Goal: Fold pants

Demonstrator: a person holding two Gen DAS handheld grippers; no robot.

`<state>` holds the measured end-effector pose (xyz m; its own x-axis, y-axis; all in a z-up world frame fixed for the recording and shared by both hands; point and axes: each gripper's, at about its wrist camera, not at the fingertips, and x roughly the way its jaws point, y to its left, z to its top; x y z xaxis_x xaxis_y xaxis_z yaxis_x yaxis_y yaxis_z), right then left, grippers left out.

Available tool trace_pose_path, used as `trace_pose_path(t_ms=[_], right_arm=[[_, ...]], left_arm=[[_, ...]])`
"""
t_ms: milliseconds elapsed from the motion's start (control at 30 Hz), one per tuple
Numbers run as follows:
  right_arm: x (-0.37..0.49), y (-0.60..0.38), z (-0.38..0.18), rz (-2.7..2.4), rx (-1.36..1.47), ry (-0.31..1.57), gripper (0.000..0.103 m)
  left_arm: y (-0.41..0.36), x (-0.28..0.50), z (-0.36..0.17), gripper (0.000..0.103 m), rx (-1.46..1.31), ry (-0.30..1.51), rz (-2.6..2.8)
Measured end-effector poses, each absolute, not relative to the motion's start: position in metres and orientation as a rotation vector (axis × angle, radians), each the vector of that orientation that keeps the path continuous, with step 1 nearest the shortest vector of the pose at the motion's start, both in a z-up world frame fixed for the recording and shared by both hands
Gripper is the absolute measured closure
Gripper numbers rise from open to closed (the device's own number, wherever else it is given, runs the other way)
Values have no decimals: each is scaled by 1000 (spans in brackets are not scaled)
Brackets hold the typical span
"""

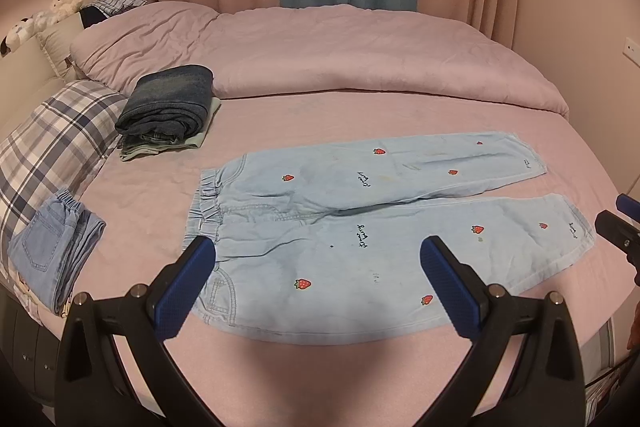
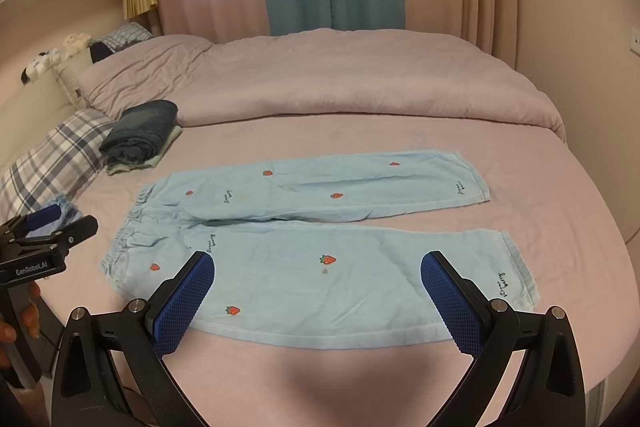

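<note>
Light blue pants with red strawberries (image 1: 360,227) lie flat and unfolded on the pink bed, waistband to the left, both legs stretching right; they also show in the right wrist view (image 2: 320,247). My left gripper (image 1: 318,251) is open and empty, held above the near leg close to the waistband. My right gripper (image 2: 318,267) is open and empty, held above the near leg toward its cuff end. The right gripper shows at the right edge of the left wrist view (image 1: 618,223), and the left gripper shows at the left of the right wrist view (image 2: 44,231).
A stack of folded dark jeans (image 1: 168,107) lies at the back left. Another folded light denim garment (image 1: 56,251) lies at the left bed edge by a plaid pillow (image 1: 52,143). A rolled pink duvet (image 1: 320,59) lies behind the pants.
</note>
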<state>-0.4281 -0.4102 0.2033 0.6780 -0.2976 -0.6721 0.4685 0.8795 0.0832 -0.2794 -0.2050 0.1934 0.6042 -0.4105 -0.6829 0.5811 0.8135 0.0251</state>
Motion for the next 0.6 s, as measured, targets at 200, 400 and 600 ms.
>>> trace_pose_path(t_ms=[200,400,600], right_arm=[[-428,-411,204,-433,260,695,0],[-422,-408,196,-442,222,715,0],[-392,-373,144,-287,65,815,0]], left_arm=[[-207,-280,193,0,258,723,-581],[-201,-271,184,0,197,778,-654],[-148,-224,126,1,-108,1006,-654]])
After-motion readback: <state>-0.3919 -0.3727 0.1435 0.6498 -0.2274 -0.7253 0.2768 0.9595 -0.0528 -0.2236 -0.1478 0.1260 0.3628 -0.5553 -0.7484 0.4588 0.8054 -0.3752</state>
